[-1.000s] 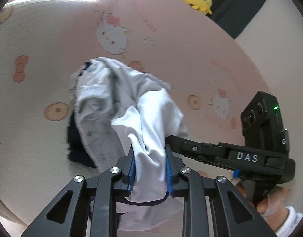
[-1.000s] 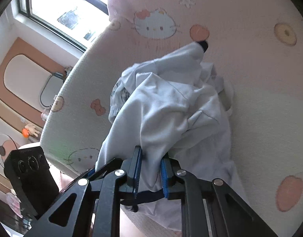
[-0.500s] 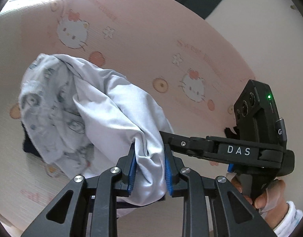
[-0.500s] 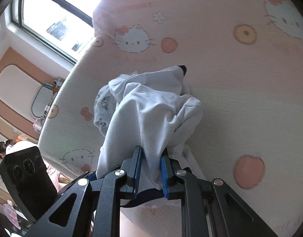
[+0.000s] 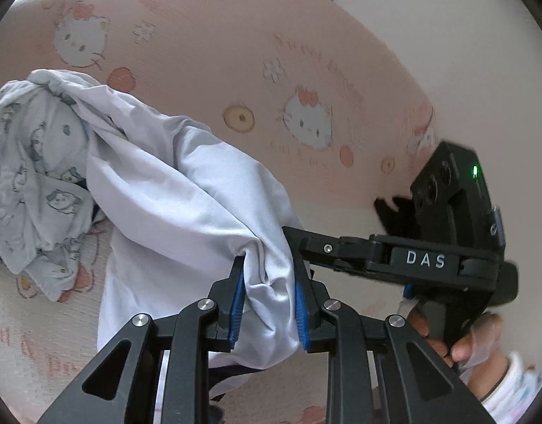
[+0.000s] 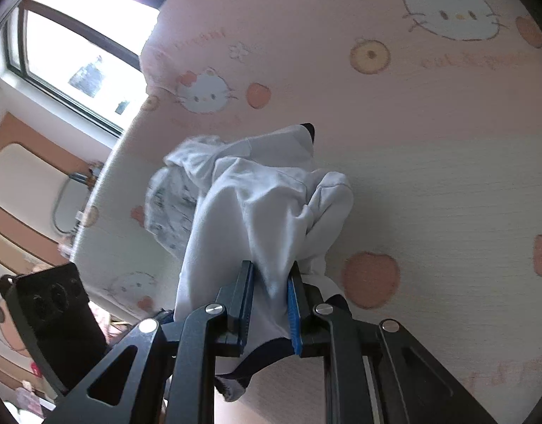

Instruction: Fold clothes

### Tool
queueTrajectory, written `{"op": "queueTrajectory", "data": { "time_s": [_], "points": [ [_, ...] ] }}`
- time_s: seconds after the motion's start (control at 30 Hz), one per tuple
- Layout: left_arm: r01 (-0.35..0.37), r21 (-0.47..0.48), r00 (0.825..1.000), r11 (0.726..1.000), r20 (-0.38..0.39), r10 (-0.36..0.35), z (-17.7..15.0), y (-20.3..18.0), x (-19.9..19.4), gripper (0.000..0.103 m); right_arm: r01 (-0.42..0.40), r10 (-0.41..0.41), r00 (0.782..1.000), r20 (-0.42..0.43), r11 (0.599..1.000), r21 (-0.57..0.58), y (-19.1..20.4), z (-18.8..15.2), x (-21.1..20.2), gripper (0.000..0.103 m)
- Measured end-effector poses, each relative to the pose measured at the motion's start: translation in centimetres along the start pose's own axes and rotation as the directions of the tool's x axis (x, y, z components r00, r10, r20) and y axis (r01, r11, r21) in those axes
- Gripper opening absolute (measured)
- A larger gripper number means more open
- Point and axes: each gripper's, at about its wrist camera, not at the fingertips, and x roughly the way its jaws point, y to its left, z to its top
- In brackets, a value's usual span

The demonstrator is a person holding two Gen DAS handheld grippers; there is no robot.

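Fabric fills both sets of jaws: the left gripper (image 5: 267, 295) is clamped on a bunched edge of the white garment (image 5: 172, 190), and the right gripper (image 6: 271, 304) is clamped on another handful of the same cloth (image 6: 263, 212), the blue pads pressed into it on either side. Compared with a second ago, both hands have swept sideways across the pink cartoon-cat bedsheet (image 5: 207, 53), and the garment has come with them: where it was a tight heap piled against the grey printed garment (image 5: 34, 162), it now trails out from that heap in a long, slack fold toward the left gripper. The printed piece has stayed behind, now at the left edge of the left wrist view, and the white cloth still overlaps its near side, so the two do not yet look fully parted. In the right wrist view the white garment is still crumpled, with a dark trim (image 6: 308, 129) poking out at its far tip and a dark hem hanging below the jaws. This seems to be the separating and spreading step; no fold has been laid yet. The likely need is to draw the grippers apart so the cloth opens flat on the sheet.
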Motion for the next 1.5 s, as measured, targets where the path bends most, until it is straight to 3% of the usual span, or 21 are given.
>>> {"op": "queueTrajectory", "data": {
  "time_s": [0.07,0.13,0.17,0.2,0.27,0.3,0.37,0.43,0.57,0.67,0.73,0.87,0.97,1.17,1.27,1.37,1.43,1.47,1.5],
  "points": [
    [-0.034,0.034,0.999,0.999,-0.033,0.035,0.4,-0.7,1.2,0.022,0.021,-0.021,0.999,-0.031,1.000,-0.016,-0.6,-0.1,0.4,0.020],
    [-0.053,0.075,0.996,0.996,-0.071,0.059,1.1,-0.9,1.5,0.023,0.053,-0.057,0.994,-0.092,0.997,-0.047,-1.1,0.3,0.7,0.030],
    [-0.058,0.100,0.992,0.993,-0.105,0.068,1.7,-1.1,1.6,0.031,0.072,-0.081,0.988,-0.128,0.995,-0.071,-1.1,0.7,0.6,0.044],
    [-0.058,0.129,0.984,0.990,-0.158,0.078,2.3,-1.2,1.8,0.051,0.092,-0.108,0.981,-0.164,0.991,-0.101,-1.0,1.1,0.5,0.059],
    [-0.071,0.178,0.964,0.982,-0.242,0.114,3.4,-1.2,1.7,0.077,0.143,-0.194,0.953,-0.231,0.965,-0.219,0.0,2.6,0.1,0.063],
    [-0.072,0.190,0.957,0.979,-0.264,0.121,4.0,-1.0,1.4,0.077,0.161,-0.230,0.942,-0.243,0.948,-0.274,0.6,3.2,-0.1,0.063],
    [-0.056,0.217,0.940,0.975,-0.317,0.125,5.3,-0.6,1.3,0.077,0.171,-0.264,0.937,-0.229,0.918,-0.357,1.7,4.7,-0.7,0.065],
    [-0.057,0.279,0.936,0.959,-0.320,0.149,6.3,-0.4,0.6,0.077,0.150,-0.250,0.941,-0.229,0.913,-0.379,2.4,6.1,-0.6,0.068],
    [-0.093,0.284,0.960,0.954,-0.229,0.161,6.8,1.2,-0.1,0.077,0.154,-0.245,0.946,-0.212,0.916,-0.371,2.7,8.1,1.2,0.069],
    [-0.136,0.221,0.960,0.966,-0.210,0.184,7.0,2.6,1.5,0.077,0.166,-0.242,0.949,-0.199,0.927,-0.337,2.3,9.2,3.0,0.069],
    [-0.145,0.133,0.962,0.980,-0.213,0.171,7.1,3.7,1.8,0.077,0.174,-0.228,0.952,-0.204,0.952,-0.252,1.5,9.8,4.1,0.069],
    [-0.082,-0.077,0.975,0.994,-0.215,0.063,8.3,4.8,1.9,0.077,0.095,-0.128,0.958,-0.258,0.986,-0.136,1.2,9.9,5.8,0.069],
    [-0.043,-0.179,0.979,0.983,-0.205,0.005,8.9,5.1,2.1,0.077,0.120,-0.169,0.949,-0.265,0.974,-0.193,2.1,9.6,6.2,0.069],
    [-0.141,-0.148,0.960,0.979,-0.263,0.098,8.2,5.5,2.5,0.077,0.158,-0.237,0.928,-0.289,0.949,-0.272,2.6,9.6,6.2,0.069],
    [-0.161,-0.164,0.956,0.973,-0.271,0.112,8.1,5.5,2.5,0.077,0.164,-0.252,0.922,-0.294,0.942,-0.293,2.7,9.4,6.0,0.069],
    [-0.150,-0.182,0.965,0.972,-0.242,0.104,8.2,5.9,3.2,0.076,0.172,-0.267,0.916,-0.298,0.936,-0.309,2.9,9.2,6.0,0.069],
    [-0.151,-0.169,0.966,0.974,-0.236,0.109,8.3,5.9,3.6,0.051,0.172,-0.273,0.913,-0.303,0.932,-0.320,3.0,9.1,6.3,0.069],
    [-0.162,-0.145,0.961,0.976,-0.247,0.123,8.2,5.9,3.2,0.034,0.169,-0.274,0.911,-0.309,0.929,-0.328,3.1,9.0,6.5,0.069],
    [-0.180,-0.121,0.956,0.976,-0.256,0.144,8.2,5.7,3.6,0.029,0.168,-0.279,0.908,-0.312,0.926,-0.339,3.2,8.9,6.7,0.069]
  ]
}}
